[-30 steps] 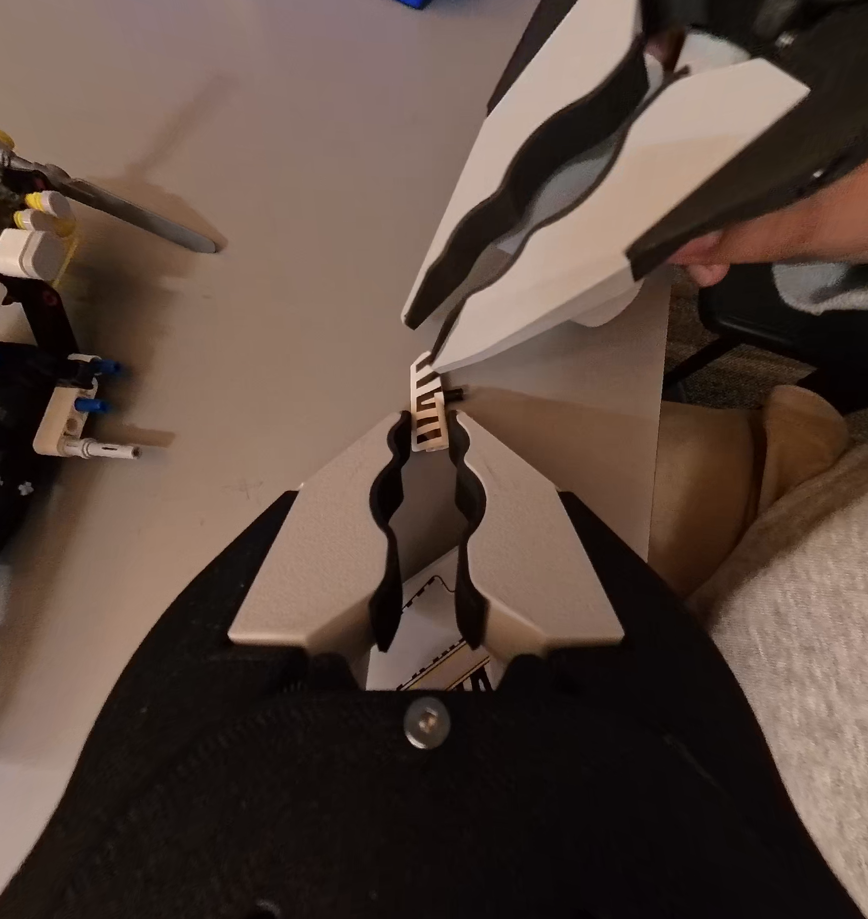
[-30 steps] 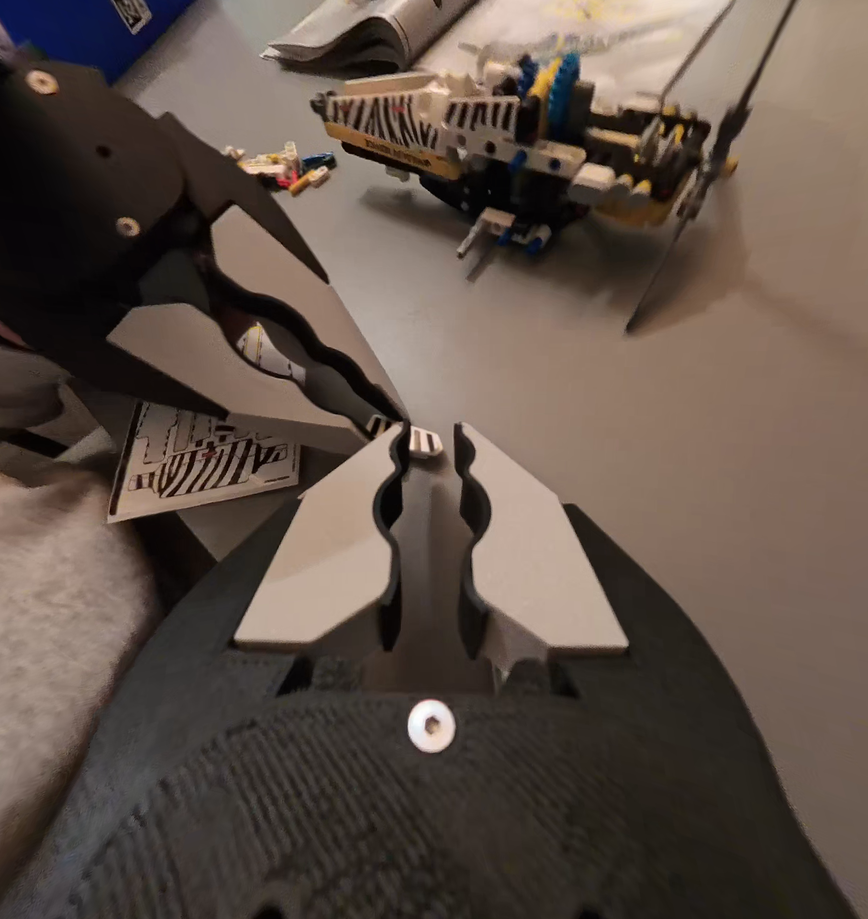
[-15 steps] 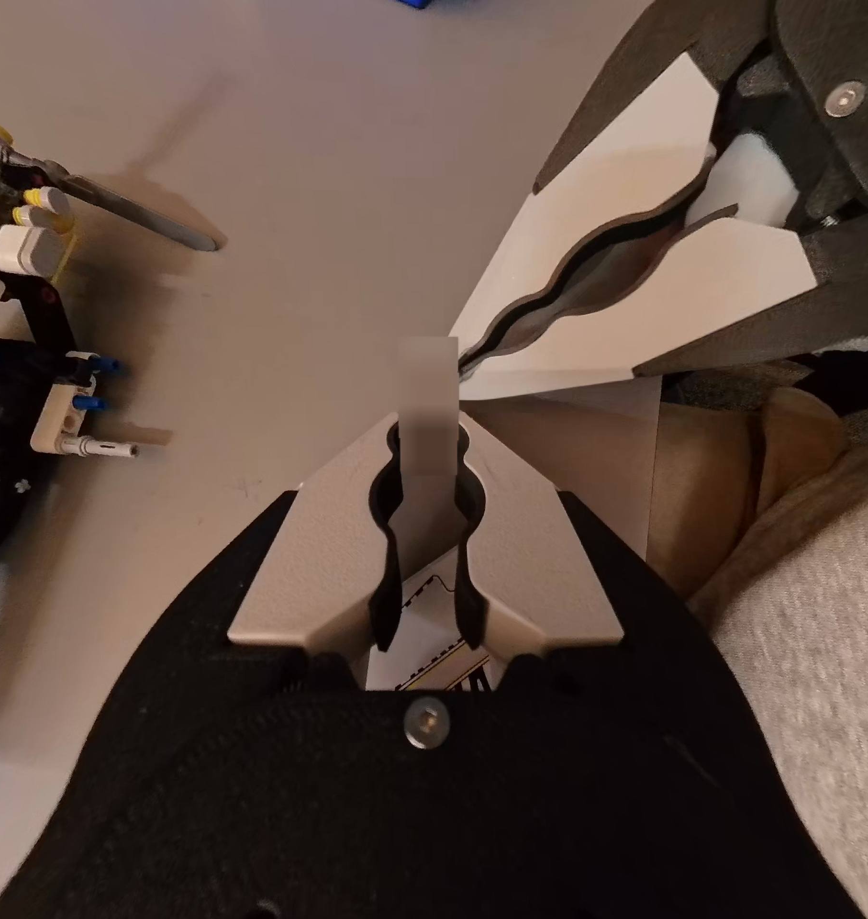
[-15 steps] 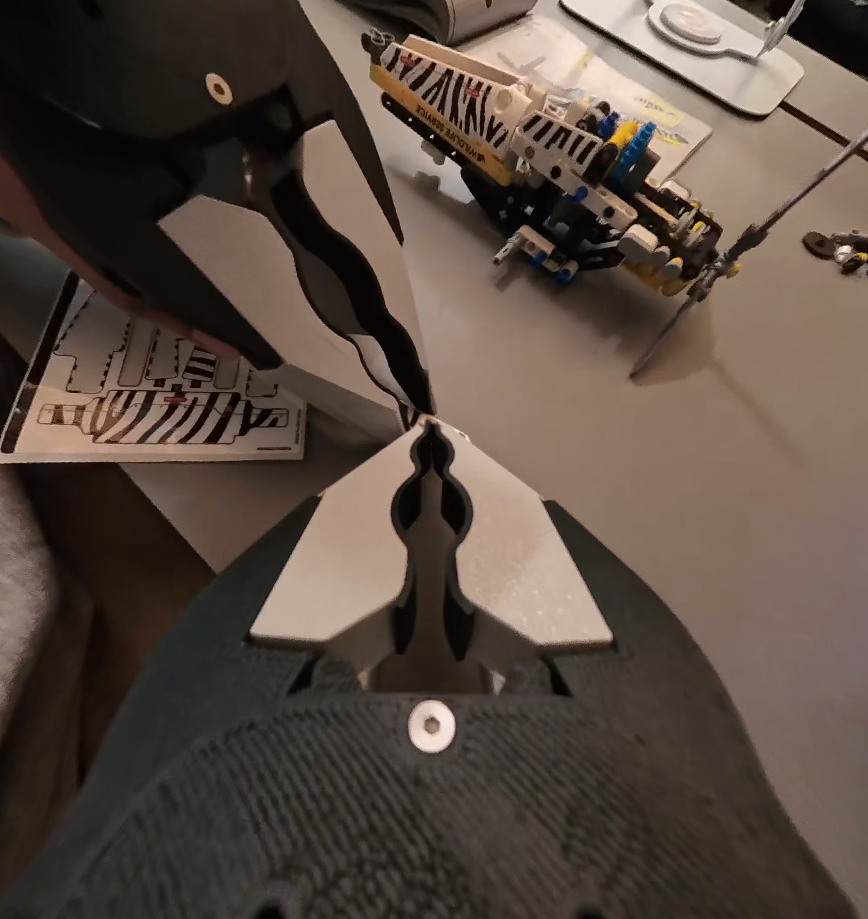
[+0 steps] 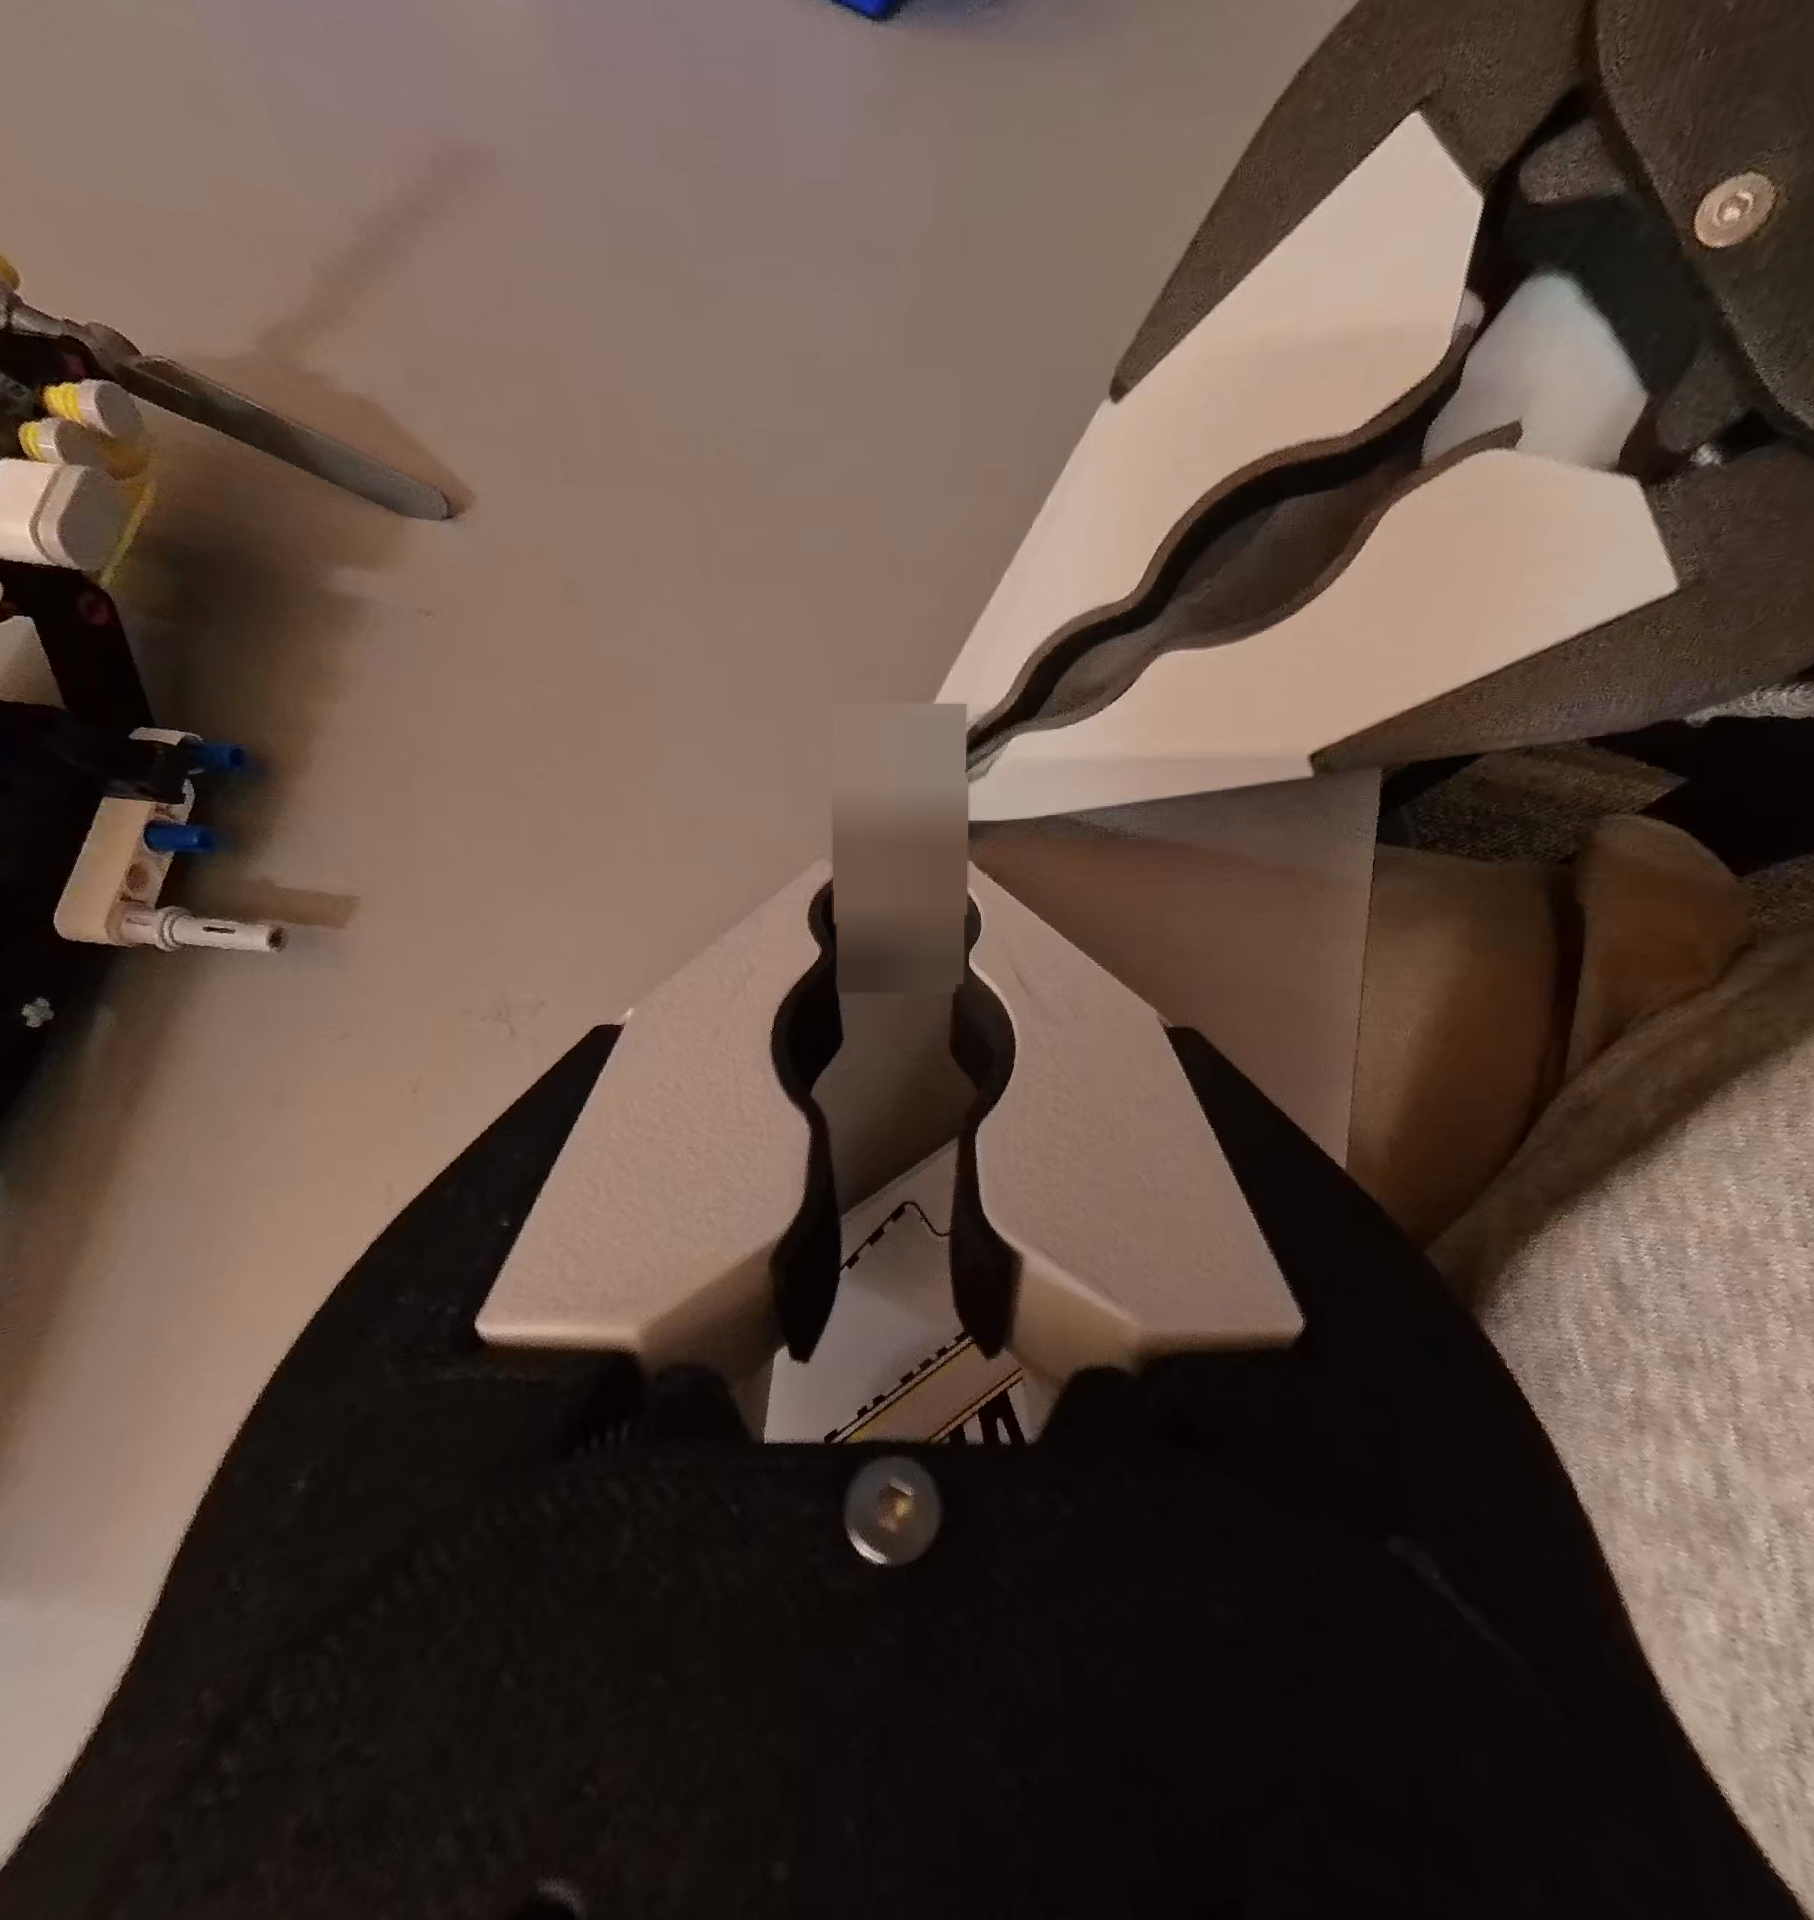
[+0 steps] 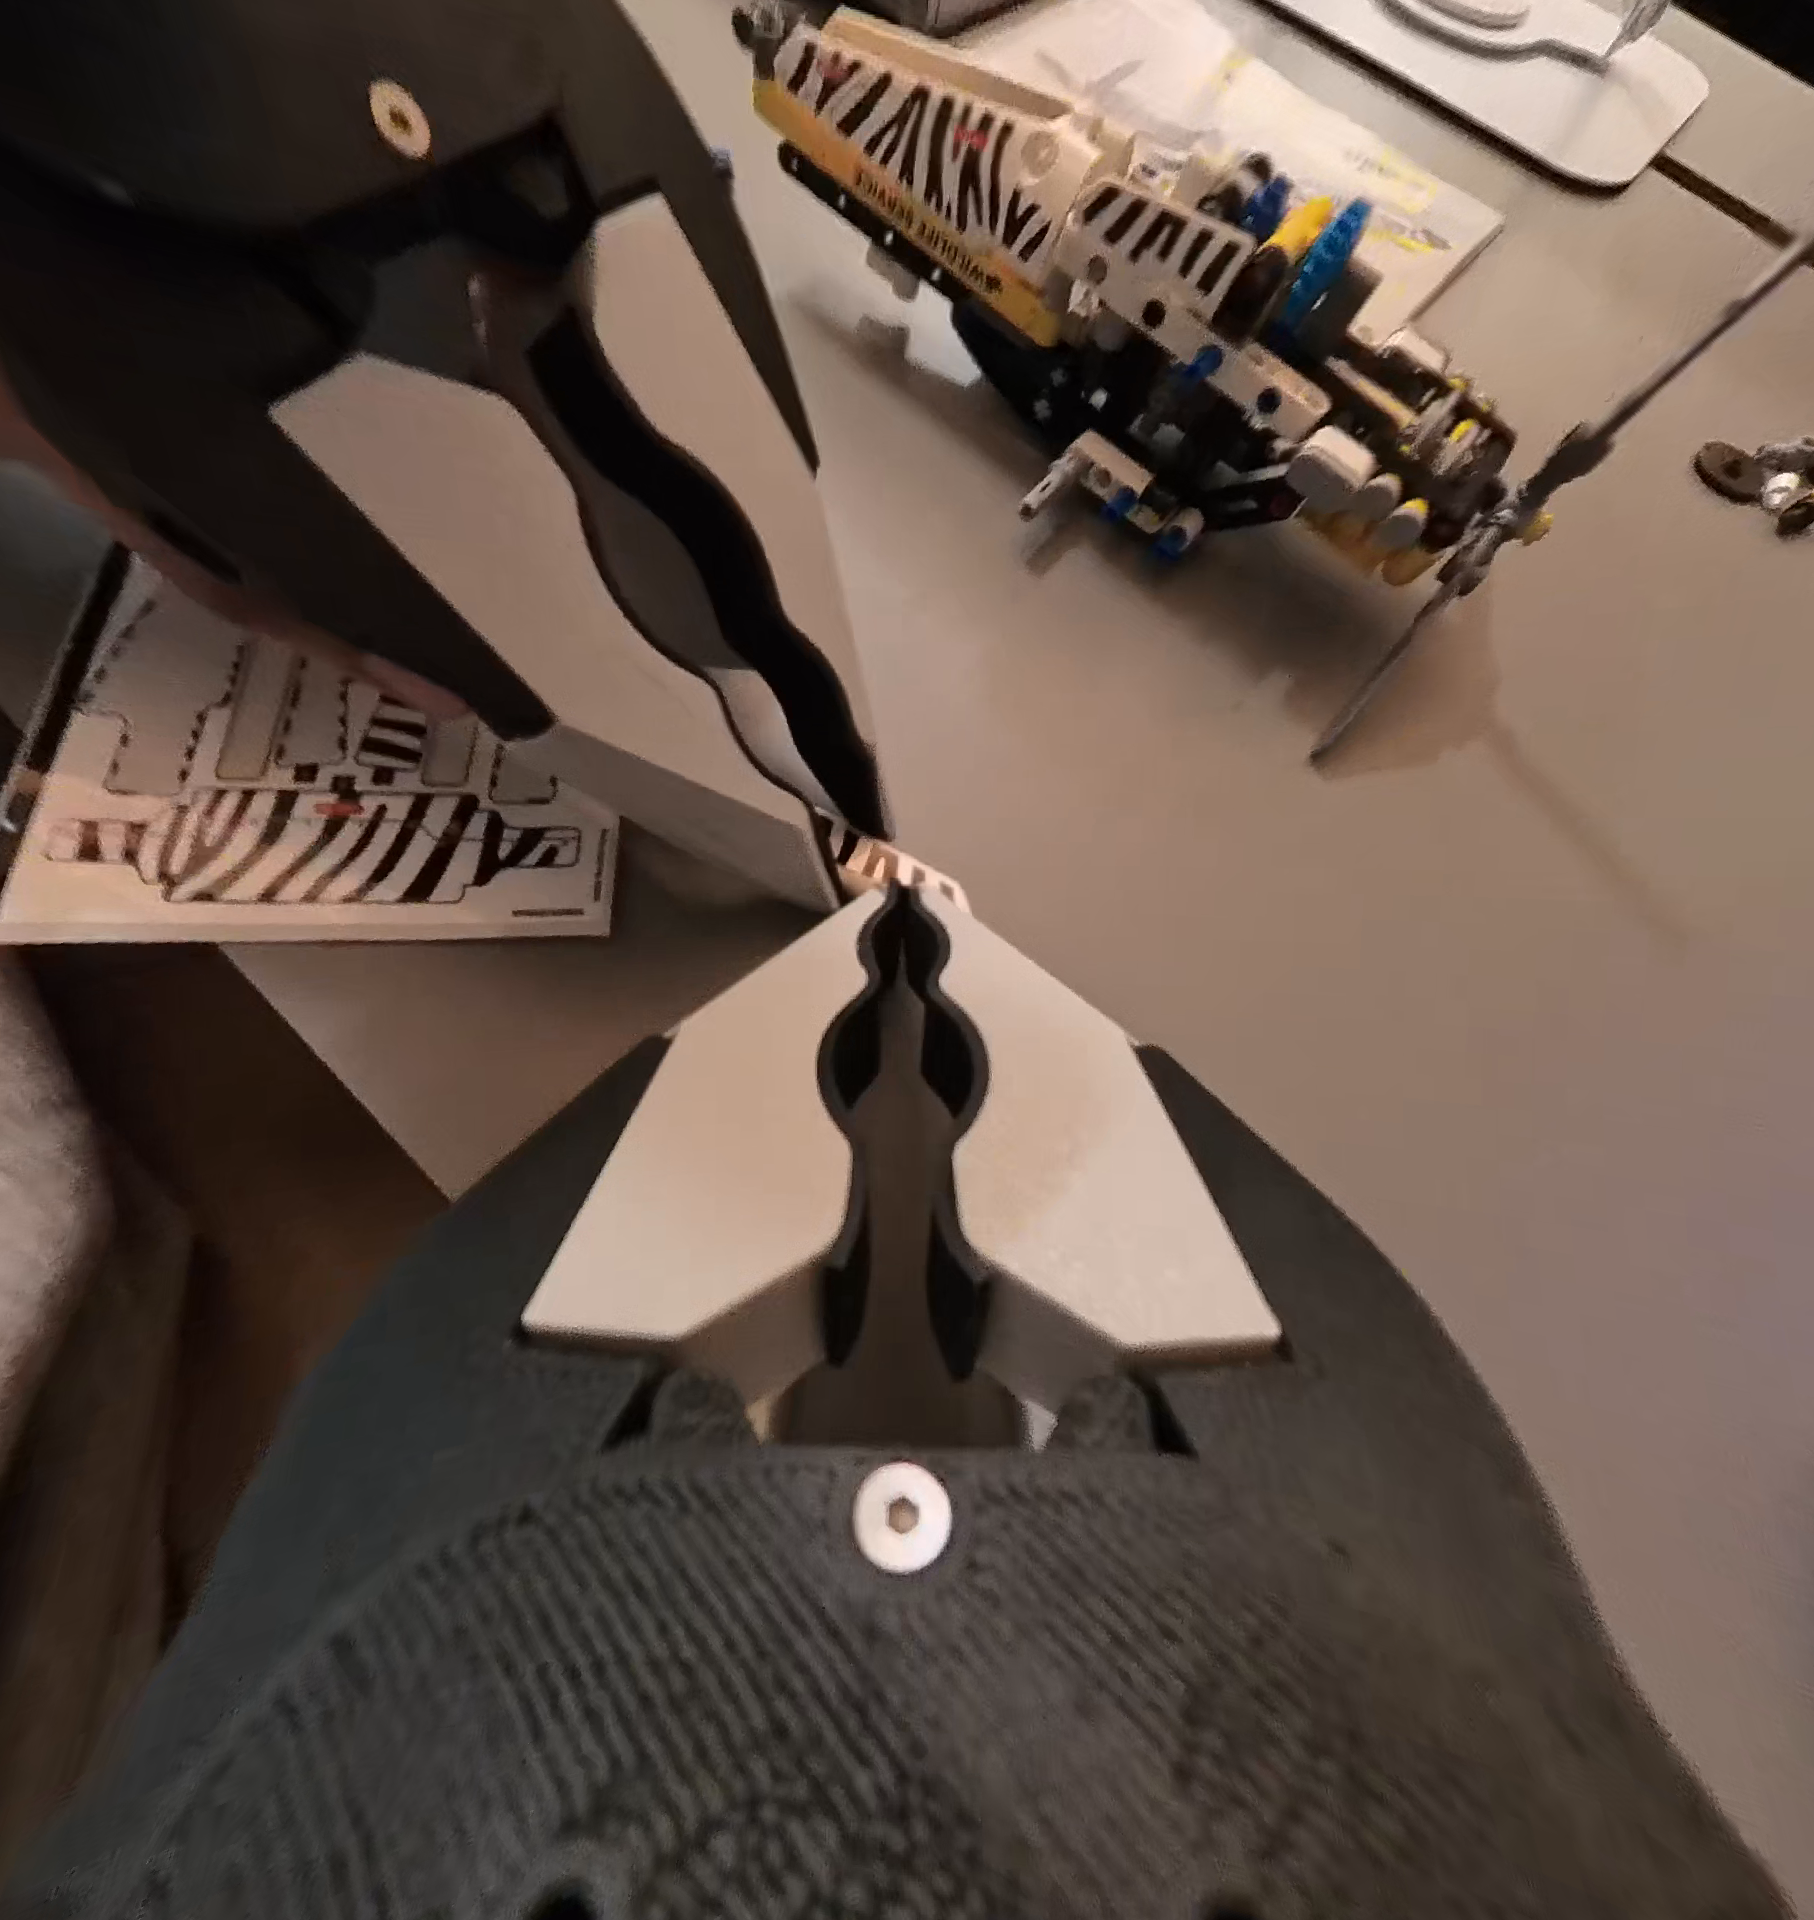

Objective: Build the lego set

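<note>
A blur patch hides the left tool's (image 5: pixel 898 914) load; both tools pinch one small zebra-striped white piece (image 6: pixel 887 868) at the bench (image 6: pixel 1298 1039) edge, right tool (image 6: pixel 903 909) nearly closed.

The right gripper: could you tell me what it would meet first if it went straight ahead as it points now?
Almost at once the small zebra-striped piece at its tips, also pinched by the left gripper; beyond that, probably bare grey table.
</note>
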A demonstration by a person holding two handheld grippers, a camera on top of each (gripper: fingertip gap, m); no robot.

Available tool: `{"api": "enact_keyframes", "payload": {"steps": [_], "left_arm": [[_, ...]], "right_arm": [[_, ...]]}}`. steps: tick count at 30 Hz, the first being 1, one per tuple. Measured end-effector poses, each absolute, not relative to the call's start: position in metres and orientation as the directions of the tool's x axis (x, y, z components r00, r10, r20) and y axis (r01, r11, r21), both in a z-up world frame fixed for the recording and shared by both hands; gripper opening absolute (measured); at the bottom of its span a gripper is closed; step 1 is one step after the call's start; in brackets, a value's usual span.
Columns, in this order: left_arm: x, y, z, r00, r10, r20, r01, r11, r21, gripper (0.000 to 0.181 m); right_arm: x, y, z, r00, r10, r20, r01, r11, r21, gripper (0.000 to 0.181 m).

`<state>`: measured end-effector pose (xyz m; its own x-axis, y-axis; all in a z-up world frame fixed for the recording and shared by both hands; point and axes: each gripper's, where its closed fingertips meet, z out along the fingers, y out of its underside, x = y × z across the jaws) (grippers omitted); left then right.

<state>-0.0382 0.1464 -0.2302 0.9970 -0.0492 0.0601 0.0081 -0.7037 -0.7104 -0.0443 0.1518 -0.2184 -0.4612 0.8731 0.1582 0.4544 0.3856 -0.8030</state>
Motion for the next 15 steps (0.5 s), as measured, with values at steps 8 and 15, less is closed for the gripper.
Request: {"api": "enact_keyframes", "payload": {"steps": [8, 15], "left_arm": [[-0.038, 0.147, -0.23, 0.997, -0.049, 0.06, 0.008, -0.704, -0.71, 0.015], [-0.038, 0.146, -0.23, 0.997, -0.048, 0.059, 0.008, -0.704, -0.71, 0.015]], "right_arm": [[-0.049, 0.168, -0.218, -0.391, 0.908, 0.148, 0.486, 0.34, -0.805, 0.0], [-0.044, 0.151, -0.21, -0.458, 0.868, 0.192, 0.408, 0.398, -0.822, 0.0]]}}
